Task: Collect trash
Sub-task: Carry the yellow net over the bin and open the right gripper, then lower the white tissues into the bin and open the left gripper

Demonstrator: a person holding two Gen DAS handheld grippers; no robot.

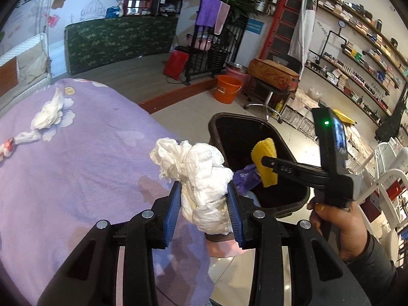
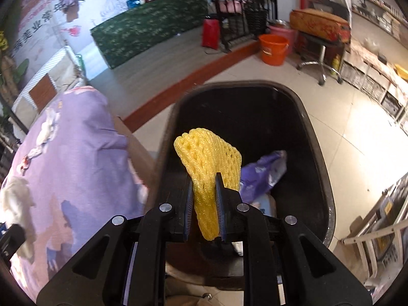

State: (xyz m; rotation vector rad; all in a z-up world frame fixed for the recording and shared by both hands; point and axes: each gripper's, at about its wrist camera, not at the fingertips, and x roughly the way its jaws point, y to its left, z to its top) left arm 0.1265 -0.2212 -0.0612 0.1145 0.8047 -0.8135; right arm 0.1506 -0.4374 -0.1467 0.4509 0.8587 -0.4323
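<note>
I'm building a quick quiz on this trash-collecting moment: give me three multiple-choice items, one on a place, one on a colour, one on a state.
1. Where is the purple wrapper?
A. on the bed
B. inside the black bin
C. on the floor

2. What colour is the foam net in the right hand-held gripper?
A. yellow
B. green
C. red

3. What is the left hand-held gripper doing?
A. open, empty
B. shut, empty
C. clamped on crumpled white tissue

Key: B, it lies on the bin's bottom; A, the net is plainly yellow; C, both pads press the tissue.
</note>
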